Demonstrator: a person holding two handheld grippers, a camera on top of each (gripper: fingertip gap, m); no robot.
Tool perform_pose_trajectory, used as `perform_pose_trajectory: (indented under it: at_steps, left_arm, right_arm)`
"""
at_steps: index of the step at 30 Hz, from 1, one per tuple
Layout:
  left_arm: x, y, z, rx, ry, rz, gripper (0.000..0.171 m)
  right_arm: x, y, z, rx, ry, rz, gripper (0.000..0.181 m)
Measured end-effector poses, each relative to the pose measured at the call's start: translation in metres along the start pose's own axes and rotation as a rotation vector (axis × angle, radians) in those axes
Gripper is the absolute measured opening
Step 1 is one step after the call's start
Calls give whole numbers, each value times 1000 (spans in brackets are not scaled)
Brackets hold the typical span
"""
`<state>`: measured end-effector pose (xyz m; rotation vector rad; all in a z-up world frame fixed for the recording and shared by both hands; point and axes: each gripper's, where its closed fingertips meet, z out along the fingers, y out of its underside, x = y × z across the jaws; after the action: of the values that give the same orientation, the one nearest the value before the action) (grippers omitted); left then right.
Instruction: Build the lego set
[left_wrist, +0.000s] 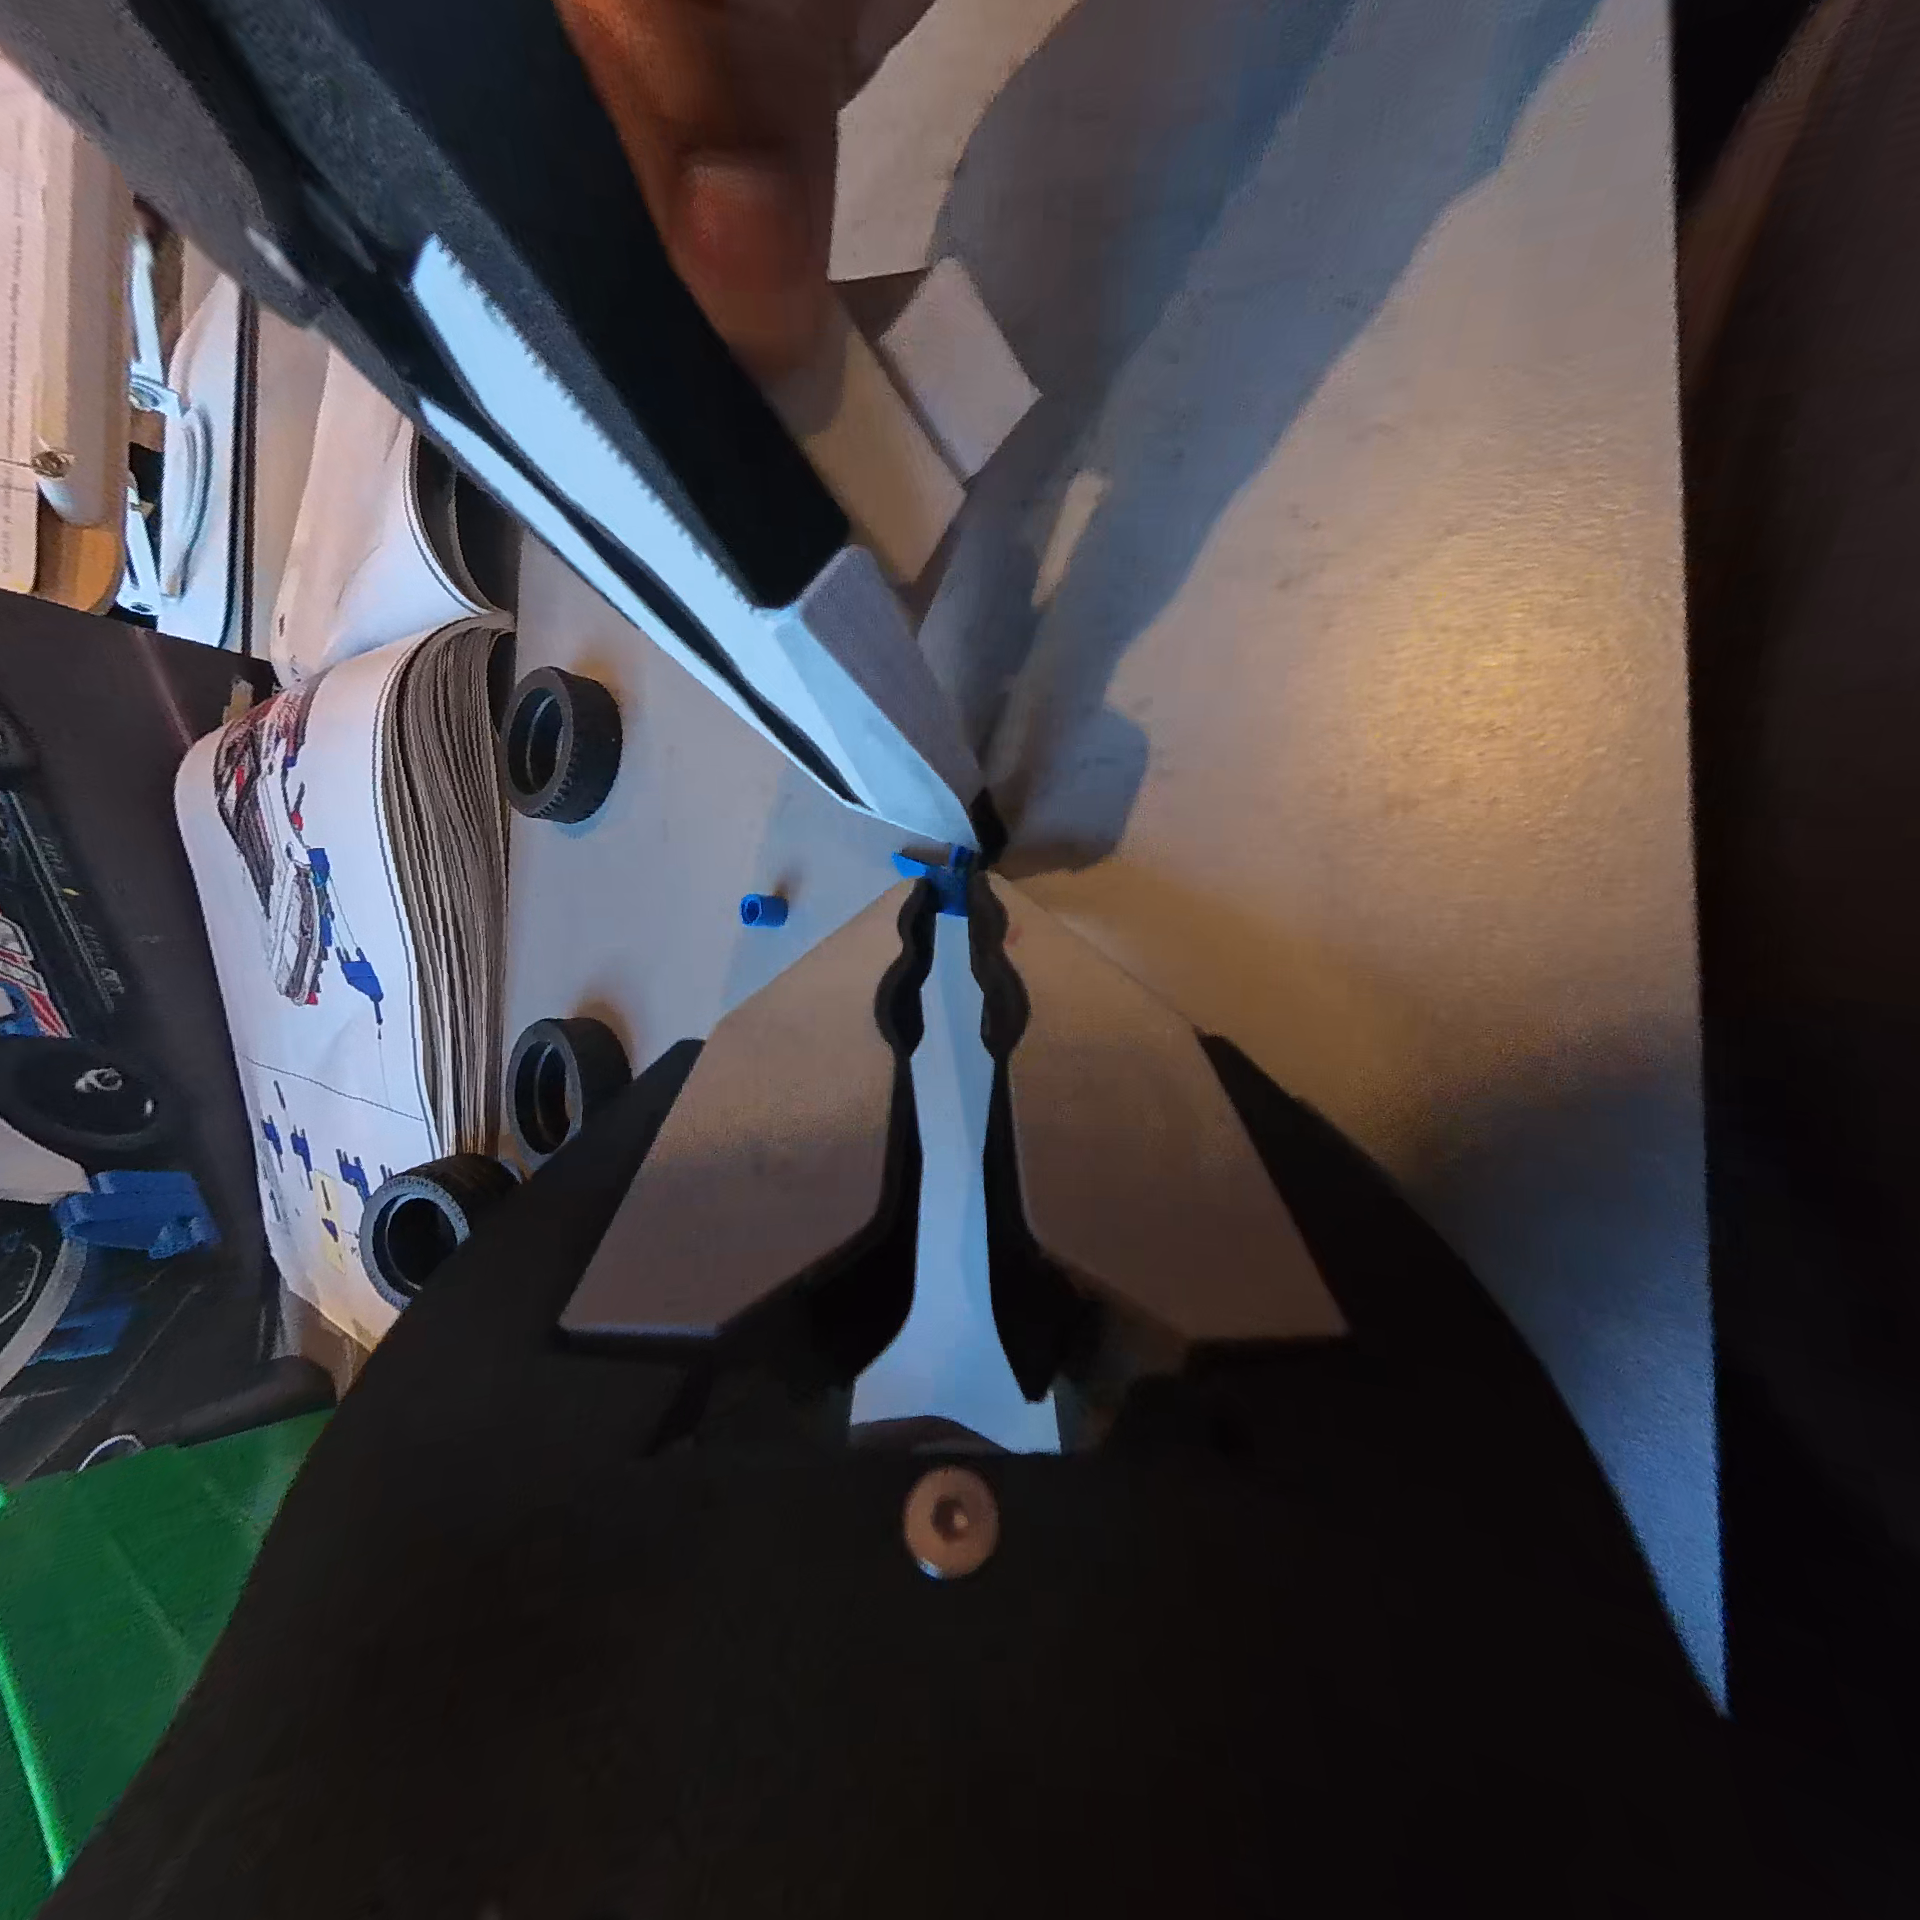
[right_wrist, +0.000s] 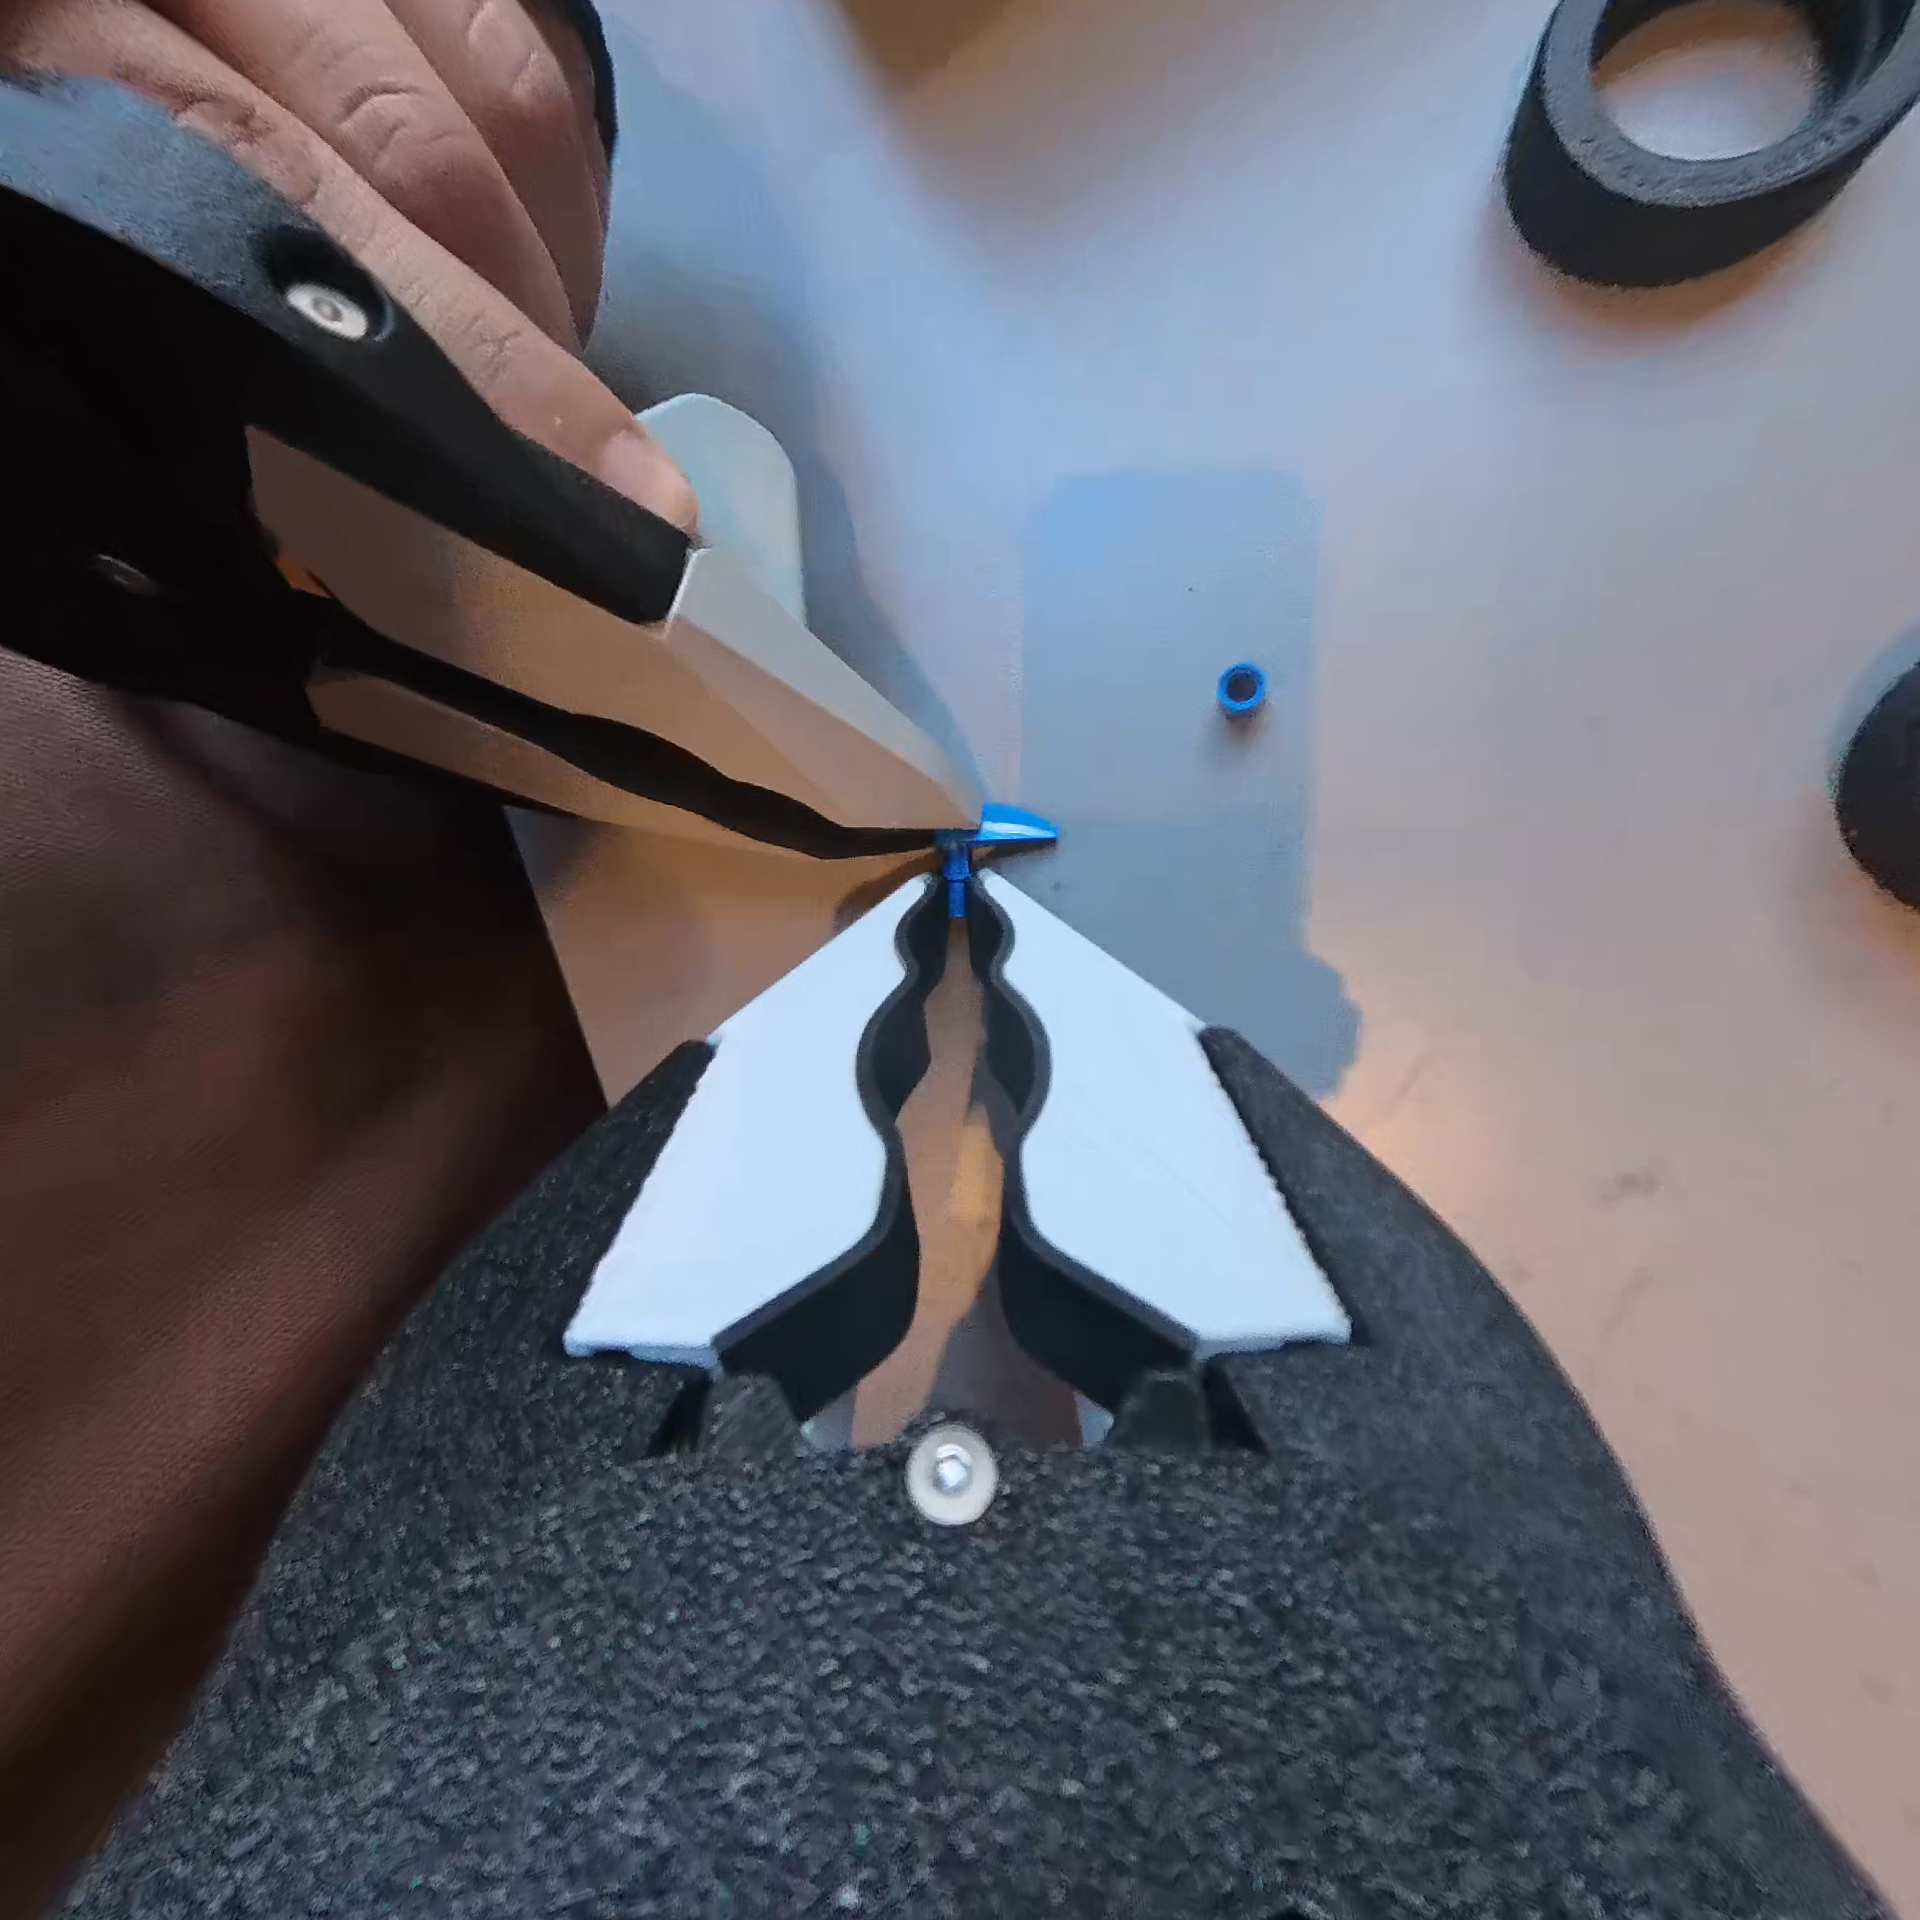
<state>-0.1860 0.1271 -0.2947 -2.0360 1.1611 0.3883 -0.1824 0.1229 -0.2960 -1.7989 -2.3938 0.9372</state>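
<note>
Table (right_wrist: 1558, 1039): I see a pale, flat top that carries everything; hard and slick, so a dropped part would skate.
Booklet (left_wrist: 343, 935): open instruction pages at 9 o'clock in my left view, drawings only; I leave any print unread.
Tyres (left_wrist: 561, 743): black rubber rings beside the booklet, soft and grippy, best squeezed across the tread.
Left tongs (left_wrist: 954, 883): clenched on the blue piece at the very tips.
Right tongs (right_wrist: 956, 883): clenched on a thin blue pin (right_wrist: 956, 899), touching the left pair's tips.
Blue piece (right_wrist: 1013, 826): small curved wedge held above the table at frame centre; I judge it light, stiff and slippery, safest pinched on flat sides.
Blue bush (right_wrist: 1242, 689): tiny loose tube at 2 o'clock, likely to roll.
</note>
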Motion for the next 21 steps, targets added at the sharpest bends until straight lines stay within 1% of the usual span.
perform_pose_trajectory:
  at_steps: [1,3,4,6,11,14,16,18,21]
  left_arm:
    - [0,0,0,-2,0,2,3]
    - [0,0,0,-4,0,10,3]
    - [2,-4,0,22,5,9,0]
    - [1,-3,1,17,-8,15,0]
    - [0,-4,2,65,-4,-54,0]
    - [-1,-5,-1,106,36,-152,0]
    - [-3,-15,-11,179,53,-204,4]
    - [-8,-20,-21,224,70,-267,4]
    - [-14,-3,-17,166,89,-381,18]
  right_arm:
    - [0,0,0,-20,-11,-8,2]
    - [0,0,0,-81,20,-76,2]
    - [1,-1,1,-101,42,-111,2]
    - [2,-2,2,-106,42,-123,2]
    - [3,-2,1,5,34,-90,3]
    - [3,-3,1,63,25,-73,4]
    - [3,-4,1,87,17,-68,4]
    - [3,-4,1,106,1,-60,4]
    - [3,-6,1,123,-10,-61,4]
